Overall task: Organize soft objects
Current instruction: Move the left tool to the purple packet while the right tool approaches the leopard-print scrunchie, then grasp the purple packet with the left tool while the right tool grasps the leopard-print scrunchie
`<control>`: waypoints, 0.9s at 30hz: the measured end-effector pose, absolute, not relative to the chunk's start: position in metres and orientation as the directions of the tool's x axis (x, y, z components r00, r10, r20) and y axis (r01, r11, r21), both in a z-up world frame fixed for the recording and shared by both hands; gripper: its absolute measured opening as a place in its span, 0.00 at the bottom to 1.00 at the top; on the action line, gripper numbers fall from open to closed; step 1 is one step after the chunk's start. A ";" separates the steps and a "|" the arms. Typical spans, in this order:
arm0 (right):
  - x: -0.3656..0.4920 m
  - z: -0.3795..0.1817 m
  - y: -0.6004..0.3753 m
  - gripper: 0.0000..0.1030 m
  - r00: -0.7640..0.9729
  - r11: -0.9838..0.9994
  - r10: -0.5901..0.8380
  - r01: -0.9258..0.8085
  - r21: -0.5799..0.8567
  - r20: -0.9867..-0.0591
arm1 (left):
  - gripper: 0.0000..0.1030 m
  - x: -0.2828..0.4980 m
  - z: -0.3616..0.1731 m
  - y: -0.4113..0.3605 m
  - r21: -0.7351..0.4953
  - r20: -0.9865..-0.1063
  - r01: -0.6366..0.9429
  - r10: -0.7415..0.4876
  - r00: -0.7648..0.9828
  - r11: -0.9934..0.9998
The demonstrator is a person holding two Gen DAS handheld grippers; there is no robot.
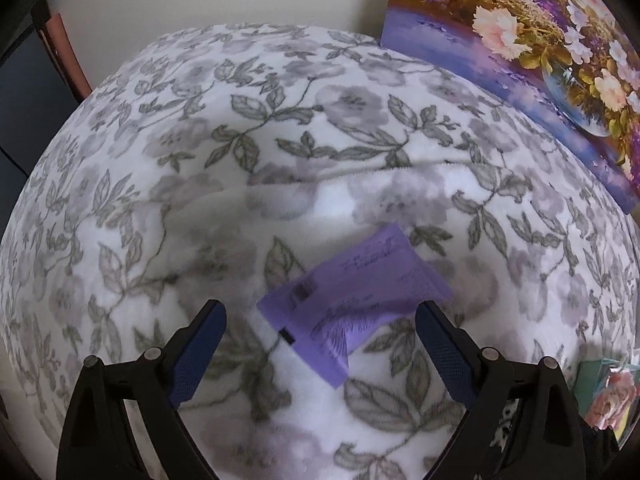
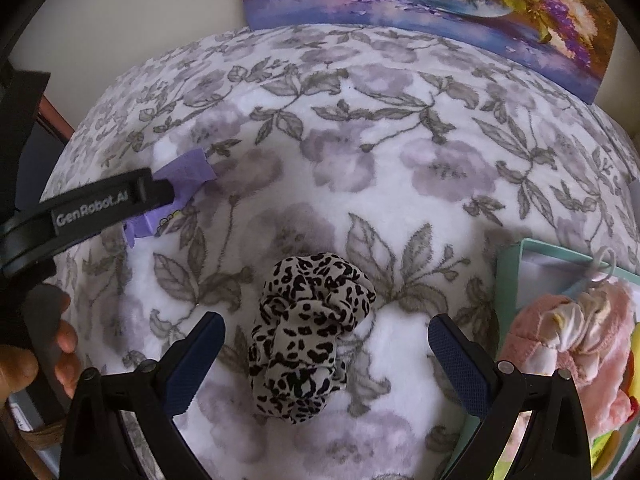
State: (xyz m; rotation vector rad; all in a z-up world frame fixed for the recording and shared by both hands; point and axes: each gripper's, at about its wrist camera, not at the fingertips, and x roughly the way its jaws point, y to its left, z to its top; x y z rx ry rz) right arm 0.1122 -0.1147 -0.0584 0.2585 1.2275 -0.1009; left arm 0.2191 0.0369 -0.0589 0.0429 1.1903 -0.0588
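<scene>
A purple soft packet (image 1: 352,300) lies on the floral blanket (image 1: 280,128), just ahead of my left gripper (image 1: 320,320), which is open with the packet between and slightly beyond its blue pads. In the right wrist view a leopard-print scrunchie (image 2: 308,332) rests on the blanket (image 2: 360,140) between the fingers of my right gripper (image 2: 326,332), open and not touching it. The same purple packet (image 2: 180,188) shows at the left, partly hidden by the left gripper's black body (image 2: 92,208).
A teal box (image 2: 516,276) at the right holds pink and white soft items (image 2: 572,332). A flower painting (image 2: 440,4) leans against the wall behind the blanket. A hand (image 2: 36,356) grips the left tool's handle at the lower left.
</scene>
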 end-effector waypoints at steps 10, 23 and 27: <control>0.127 -0.077 -0.108 0.96 0.303 0.973 0.063 0.194 0.127 -0.951 | 0.81 0.226 -0.065 0.026 0.019 -0.915 0.132 -0.036 0.403 0.991; 0.126 -0.083 -0.091 0.79 0.296 0.983 -0.001 0.173 0.053 -0.955 | 0.52 0.224 -0.064 0.028 0.001 -0.929 0.151 -0.055 0.367 0.989; 0.117 -0.076 -0.089 0.66 0.302 0.983 0.010 0.174 0.065 -0.953 | 0.51 0.220 -0.062 0.030 0.001 -0.933 0.147 -0.052 0.356 0.989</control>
